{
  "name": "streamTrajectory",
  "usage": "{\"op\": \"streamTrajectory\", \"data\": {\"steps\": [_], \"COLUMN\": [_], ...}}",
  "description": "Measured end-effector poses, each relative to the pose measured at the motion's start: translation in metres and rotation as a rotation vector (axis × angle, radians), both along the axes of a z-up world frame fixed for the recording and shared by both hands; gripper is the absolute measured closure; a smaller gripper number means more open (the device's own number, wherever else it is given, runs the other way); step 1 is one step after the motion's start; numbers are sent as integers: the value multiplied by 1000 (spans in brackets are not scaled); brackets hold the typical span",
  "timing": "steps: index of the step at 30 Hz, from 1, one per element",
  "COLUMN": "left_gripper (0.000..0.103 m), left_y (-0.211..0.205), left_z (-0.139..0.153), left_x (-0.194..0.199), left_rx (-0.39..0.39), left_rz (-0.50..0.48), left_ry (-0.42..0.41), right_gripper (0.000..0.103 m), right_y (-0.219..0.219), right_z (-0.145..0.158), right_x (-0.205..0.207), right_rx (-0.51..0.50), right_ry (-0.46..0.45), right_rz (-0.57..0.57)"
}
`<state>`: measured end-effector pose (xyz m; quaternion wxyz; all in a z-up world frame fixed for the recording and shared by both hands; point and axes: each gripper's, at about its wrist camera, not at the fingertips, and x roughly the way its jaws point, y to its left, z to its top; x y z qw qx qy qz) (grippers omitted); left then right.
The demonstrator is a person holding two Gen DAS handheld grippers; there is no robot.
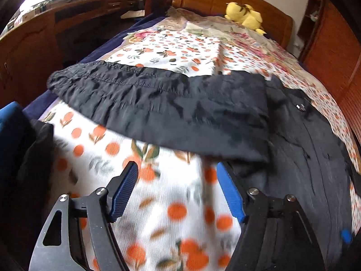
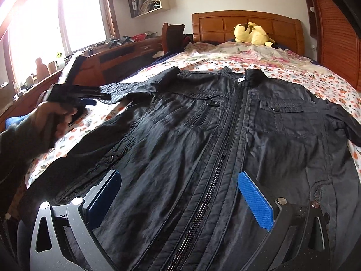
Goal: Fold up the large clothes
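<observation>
Black jacket (image 2: 225, 135) lies face up on the bed (image 2: 315, 79), zipped, collar toward the headboard (image 2: 248, 24), both sleeves out to the sides. No fold visible yet; judged to be at the very start, with sleeves, sides and the final halving all left.

Left hand-held gripper (image 1: 177, 192): jaws apart, nothing between them, over the orange-print sheet beside the left sleeve (image 1: 158, 113). View blurred, so whether it touches cloth is unclear. A hand (image 2: 52, 117) carries it.

Right hand-held gripper (image 2: 180, 198): jaws apart above the hem, straddling the zip, pads not pressing fabric.

Around: yellow plush toy (image 2: 252, 33) near the headboard, well clear. Cluttered desk (image 2: 112, 54) along the window side. Nothing obstructs the fold.
</observation>
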<state>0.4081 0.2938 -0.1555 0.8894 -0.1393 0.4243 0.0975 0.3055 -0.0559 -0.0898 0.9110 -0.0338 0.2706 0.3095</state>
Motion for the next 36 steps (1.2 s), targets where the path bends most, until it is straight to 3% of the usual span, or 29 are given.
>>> {"op": "streamTrajectory", "data": {"steps": [3,6,12,18,19,20,21,23,24,30,36], "left_gripper": [39,46,46,46,46,61,82,94,99,100,100], "left_y": [9,11,27,41,45,47,48,44,40,-7,-83], "left_z": [-7,-10,-29,-34,-34,-35,-36,-35,-31,23,87], "left_x": [20,32,39,42,45,47,52,60,64,61,41], "left_rx": [-32,3,-45,-54,-84,-107,-119,-94,-81,82,151], "left_rz": [37,62,145,181,179,174,159,144,131,31,-115], "left_ry": [9,-2,56,59,46,37,41,54,51,-46,-121], "right_gripper": [0,0,0,0,0,0,0,0,0,0,0], "right_y": [0,-1,-1,-4,-4,-4,-3,-2,-2,-4,-4], "right_z": [-1,-3,-2,-4,-4,-4,-5,-6,-6,-8,-6], "right_x": [1,2,2,3,3,4,5,6,6,11,6], "right_rx": [5,15,24,38,38,36,33,31,33,51,58], "right_ry": [9,19,24,34,35,39,42,45,46,72,56], "right_rz": [2,1,-4,-3,-5,-7,-9,-10,-11,-14,-24]}}
